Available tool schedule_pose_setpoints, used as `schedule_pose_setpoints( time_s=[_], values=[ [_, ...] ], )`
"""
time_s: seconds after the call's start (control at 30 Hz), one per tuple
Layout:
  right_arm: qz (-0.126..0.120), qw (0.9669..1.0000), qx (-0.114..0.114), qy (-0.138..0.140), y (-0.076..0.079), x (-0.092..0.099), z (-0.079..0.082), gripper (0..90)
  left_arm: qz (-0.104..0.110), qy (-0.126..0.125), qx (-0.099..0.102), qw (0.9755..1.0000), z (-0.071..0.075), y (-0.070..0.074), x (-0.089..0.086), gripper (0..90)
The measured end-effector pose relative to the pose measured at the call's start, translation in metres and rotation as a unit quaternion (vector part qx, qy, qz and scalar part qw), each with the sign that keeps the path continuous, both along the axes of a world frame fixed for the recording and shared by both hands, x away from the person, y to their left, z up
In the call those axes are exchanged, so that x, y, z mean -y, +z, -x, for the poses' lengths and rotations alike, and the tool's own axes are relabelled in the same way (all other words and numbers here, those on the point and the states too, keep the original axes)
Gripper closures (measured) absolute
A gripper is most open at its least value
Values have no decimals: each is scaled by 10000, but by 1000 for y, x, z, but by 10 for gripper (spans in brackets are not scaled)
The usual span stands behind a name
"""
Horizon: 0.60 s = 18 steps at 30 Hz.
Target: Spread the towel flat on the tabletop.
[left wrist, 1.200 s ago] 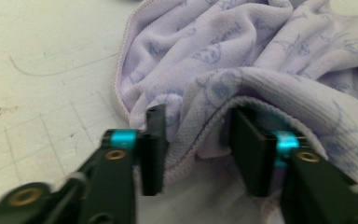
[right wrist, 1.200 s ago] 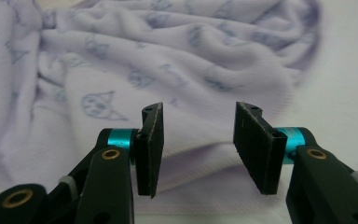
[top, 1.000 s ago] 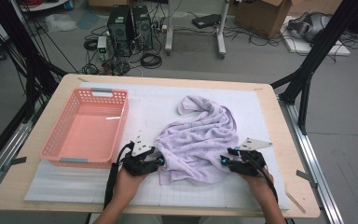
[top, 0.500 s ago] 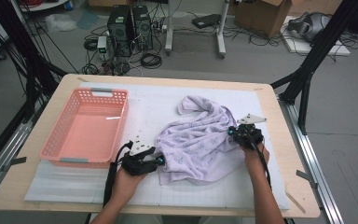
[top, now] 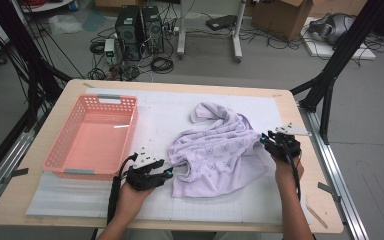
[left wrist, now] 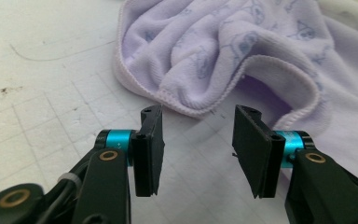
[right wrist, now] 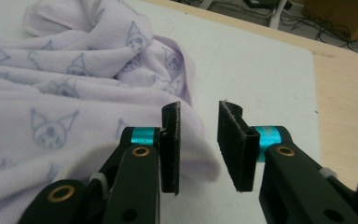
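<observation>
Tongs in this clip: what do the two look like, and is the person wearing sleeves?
Both the left tongs and right tongs are black, with flat rectangular pads on turquoise collars and brass-coloured rivets. A black cable trails from the left; a grey plate tops the right. No sleeves show.

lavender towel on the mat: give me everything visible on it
The lavender terry-cloth towel is soft and thick, printed with small grey-blue cartoon faces and edged by a stitched hem. It lies crumpled in loose folds on the white gridded mat, right of the pink plastic basket, one twisted end reaching toward the table's far edge. The left tongs stand open just short of its near hem; the right tongs are open at its right edge, nothing pinched.
</observation>
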State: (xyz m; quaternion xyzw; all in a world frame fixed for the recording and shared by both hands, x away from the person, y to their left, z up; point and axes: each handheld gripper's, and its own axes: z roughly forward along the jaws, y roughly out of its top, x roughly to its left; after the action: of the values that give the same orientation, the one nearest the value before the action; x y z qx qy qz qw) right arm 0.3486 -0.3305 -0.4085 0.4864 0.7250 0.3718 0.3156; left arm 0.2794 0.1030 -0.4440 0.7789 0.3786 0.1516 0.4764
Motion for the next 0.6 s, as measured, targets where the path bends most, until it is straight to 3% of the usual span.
schedule_pose_setpoints(
  time_s=[0.07, 0.23, 0.37, 0.43, 0.53, 0.57, 0.6],
  values=[
    [-47, 10000, -6, 30, 0, 6, 10, 670, 85, -18, 2, 10000, 4, 1, -2, 550],
    [-168, 9990, -327, 271, -15, 13, 37, 619, 446, -251, -170, 9985, 14, 2, -2, 578],
    [-267, 9966, -614, 483, -33, 10, 55, 575, 485, -325, -315, 9978, 24, -1, 4, 560],
    [-176, 9944, -897, 528, -41, 9, 58, 573, 416, -336, -404, 9978, 27, -3, 12, 533],
    [-332, 9935, -957, 521, -41, 11, 63, 643, 74, -408, -621, 9972, 27, -8, 28, 520],
    [-303, 9929, -1003, 555, -40, 11, 65, 713, -82, -407, -661, 9969, 28, -9, 32, 524],
    [-292, 9919, -1043, 668, -39, 11, 68, 780, -270, -212, -542, 9979, 31, -8, 36, 543]
  ],
)
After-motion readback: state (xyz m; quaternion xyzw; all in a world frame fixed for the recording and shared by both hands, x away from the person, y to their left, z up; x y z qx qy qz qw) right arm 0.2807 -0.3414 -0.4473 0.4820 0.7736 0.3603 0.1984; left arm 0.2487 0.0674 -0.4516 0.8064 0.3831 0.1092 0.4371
